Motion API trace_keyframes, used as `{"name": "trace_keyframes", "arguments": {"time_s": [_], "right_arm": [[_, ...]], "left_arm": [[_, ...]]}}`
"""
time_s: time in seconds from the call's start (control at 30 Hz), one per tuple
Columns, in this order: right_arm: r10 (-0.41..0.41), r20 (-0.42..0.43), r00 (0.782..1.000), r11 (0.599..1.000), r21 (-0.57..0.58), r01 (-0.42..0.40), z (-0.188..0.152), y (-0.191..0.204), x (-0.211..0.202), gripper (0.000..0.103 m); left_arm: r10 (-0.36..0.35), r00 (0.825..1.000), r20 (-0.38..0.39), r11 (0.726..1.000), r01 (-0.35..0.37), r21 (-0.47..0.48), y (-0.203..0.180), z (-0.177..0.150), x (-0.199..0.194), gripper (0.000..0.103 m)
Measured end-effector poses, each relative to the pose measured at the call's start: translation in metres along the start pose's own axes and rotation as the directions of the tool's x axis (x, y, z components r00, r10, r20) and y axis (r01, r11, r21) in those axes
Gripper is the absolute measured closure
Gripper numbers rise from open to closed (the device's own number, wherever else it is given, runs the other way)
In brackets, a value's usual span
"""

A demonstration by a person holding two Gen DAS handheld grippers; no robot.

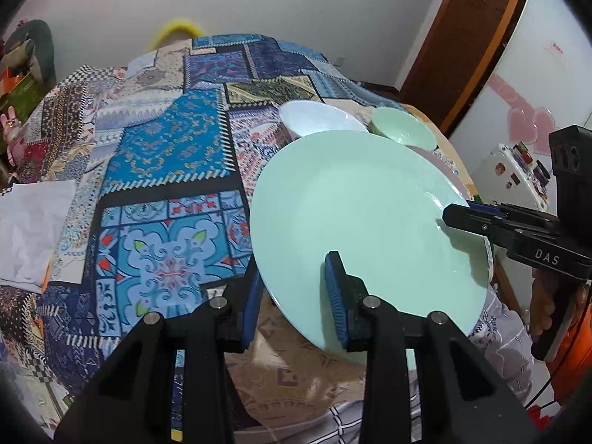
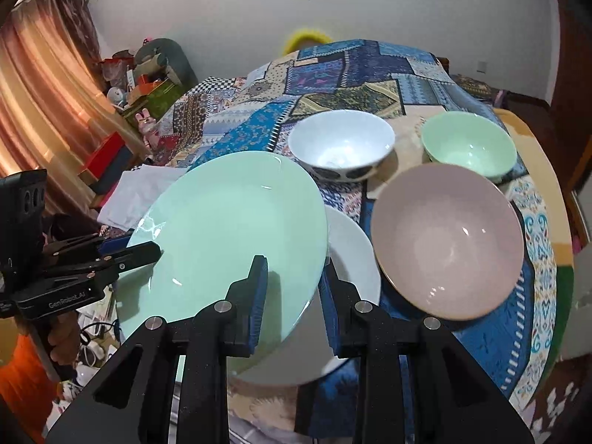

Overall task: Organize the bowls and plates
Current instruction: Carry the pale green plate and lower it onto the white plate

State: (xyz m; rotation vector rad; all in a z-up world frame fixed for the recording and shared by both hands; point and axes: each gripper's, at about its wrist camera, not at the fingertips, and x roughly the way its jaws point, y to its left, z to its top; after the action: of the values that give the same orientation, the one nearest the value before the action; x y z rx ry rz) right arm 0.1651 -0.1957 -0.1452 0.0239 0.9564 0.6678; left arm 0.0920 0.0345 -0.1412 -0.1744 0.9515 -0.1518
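A pale green plate (image 1: 362, 214) (image 2: 229, 229) hangs tilted above the table, held from two sides. My left gripper (image 1: 296, 270) is shut on its near rim, one blue pad above and one below. My right gripper (image 2: 294, 262) is shut on the opposite rim in the same way. Each shows in the other's view: the right gripper (image 1: 449, 216), the left gripper (image 2: 155, 249). Under the green plate's edge lies a white plate (image 2: 351, 255). A pink bowl (image 2: 447, 240) sits right of it. Farther back stand a white patterned bowl (image 2: 340, 144) (image 1: 318, 118) and a green bowl (image 2: 468, 144) (image 1: 403, 125).
A patchwork cloth (image 1: 166, 140) covers the round table. A white paper sheet (image 1: 29, 229) (image 2: 137, 192) lies at its left edge. A white fridge (image 1: 536, 74) stands right of the table, and boxes and toys (image 2: 140, 88) crowd the floor by the curtain.
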Motion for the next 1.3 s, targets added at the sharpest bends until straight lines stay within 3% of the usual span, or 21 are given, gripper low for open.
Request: {"name": "trace_keyframes", "arguments": {"time_s": [0.73, 1.3], "right_arm": [[0.034, -0.087, 0.996, 0.993, 0.115, -0.024, -0.033, -0.032, 0.031, 0.077], [0.066, -0.083, 0.994, 0.986, 0.158, -0.053, -0.036, -0.043, 0.033, 0.075]], "left_arm": [[0.008, 0.991, -0.136, 1.0, -0.007, 0.007, -0.008, -0.017, 0.057, 0.07], [0.055, 0.989, -0.14, 0.998, -0.05, 0.042, -0.01, -0.001, 0.075, 0.07]]}}
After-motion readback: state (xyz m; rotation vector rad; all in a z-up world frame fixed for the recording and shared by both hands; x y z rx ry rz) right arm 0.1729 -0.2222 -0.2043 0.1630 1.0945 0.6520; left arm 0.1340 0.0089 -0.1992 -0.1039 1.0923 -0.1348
